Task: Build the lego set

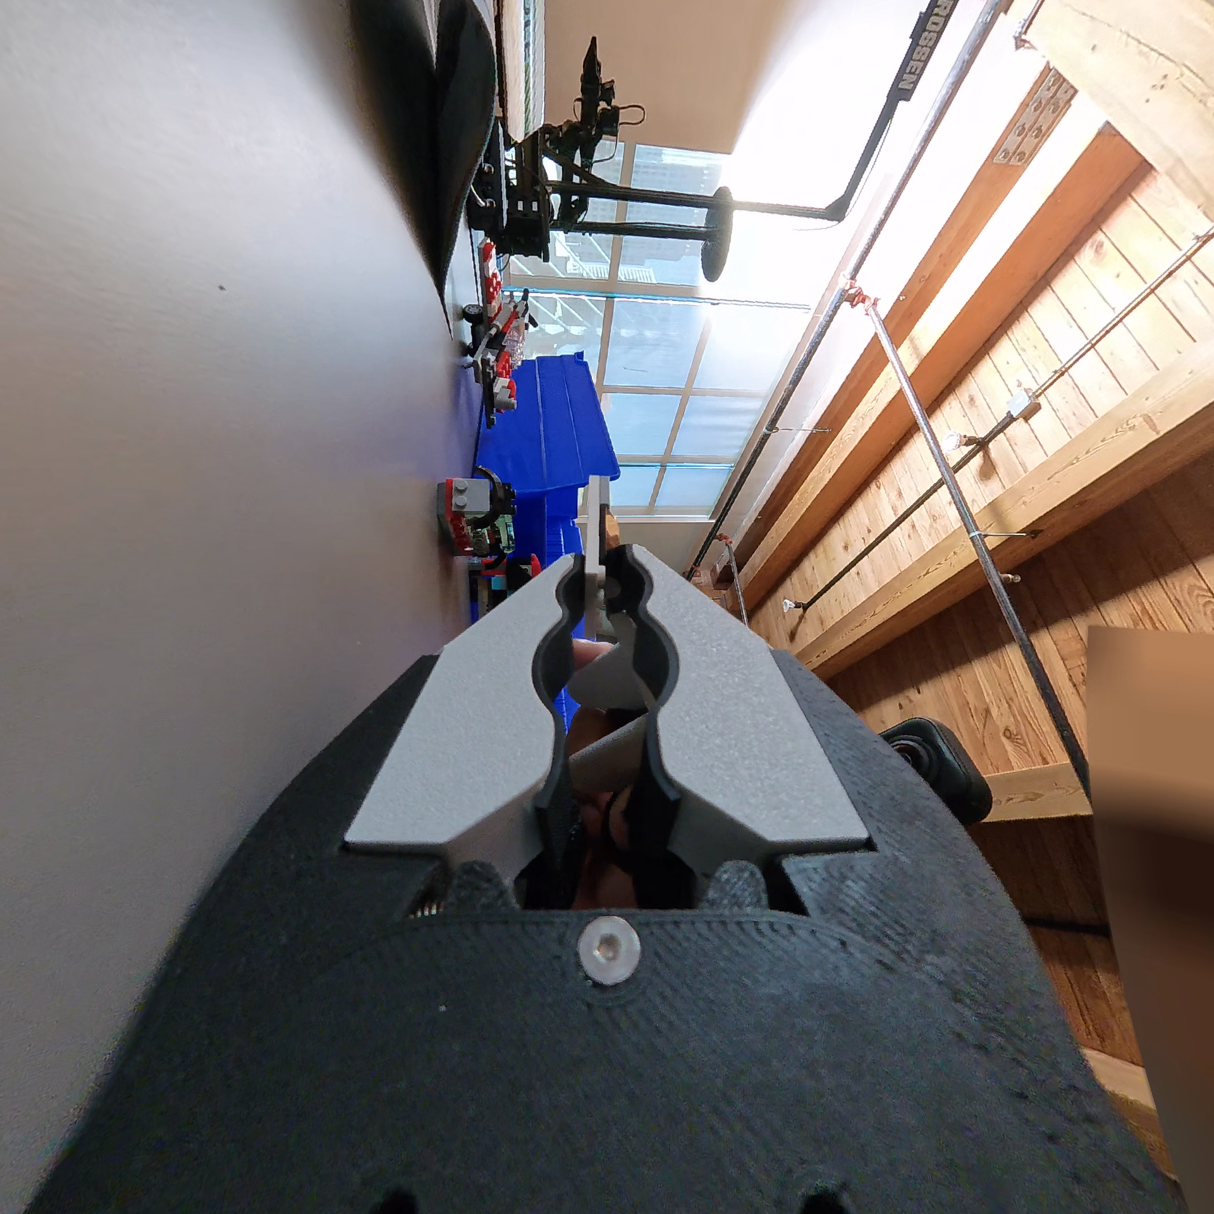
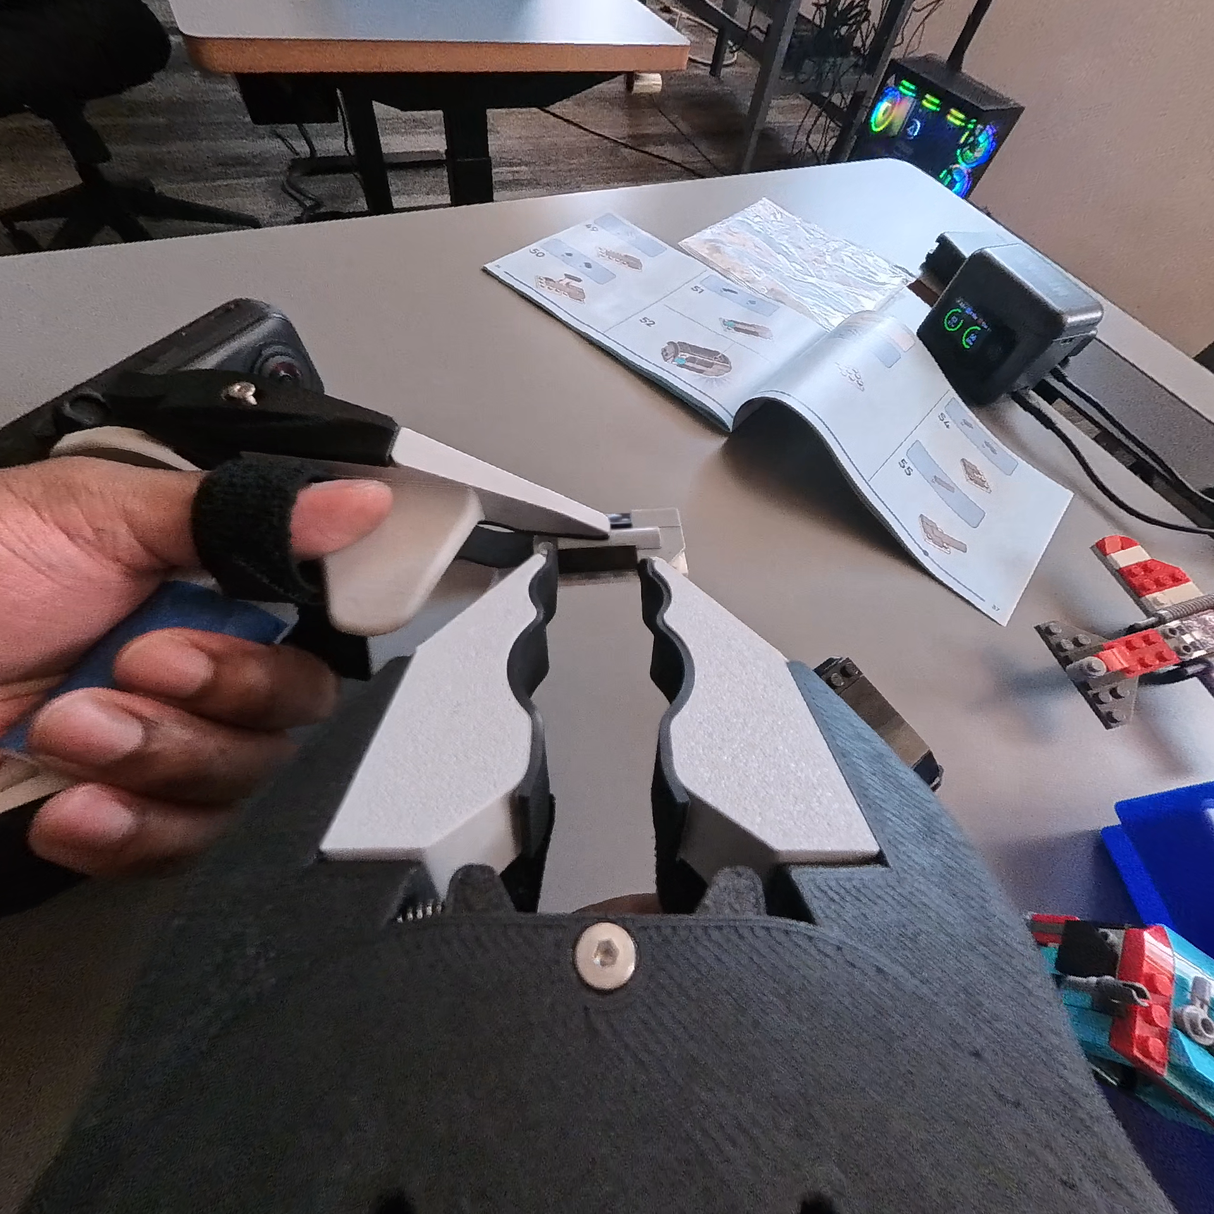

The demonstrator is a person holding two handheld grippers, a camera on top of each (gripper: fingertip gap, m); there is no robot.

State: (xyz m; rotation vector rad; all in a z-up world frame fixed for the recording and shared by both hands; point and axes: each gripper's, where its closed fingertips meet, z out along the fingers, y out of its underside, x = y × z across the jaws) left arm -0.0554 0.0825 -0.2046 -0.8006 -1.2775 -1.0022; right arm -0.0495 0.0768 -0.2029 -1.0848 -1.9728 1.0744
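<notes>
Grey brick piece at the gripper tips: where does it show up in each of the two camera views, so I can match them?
Left wrist view: the grey brick piece stands on edge at centre, pinched in the left gripper's tips.
Right wrist view: it lies flat at centre, just above the right gripper's tips.
Shared landmark: the blue bin, behind the piece, at the right edge.

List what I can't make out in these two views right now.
Left wrist view: grey plate's lower end, behind left gripper fingers.
Right wrist view: underside of the grey-black brick piece, behind right gripper tips.
Right wrist view: teal-red model, cut by the right edge.
</notes>
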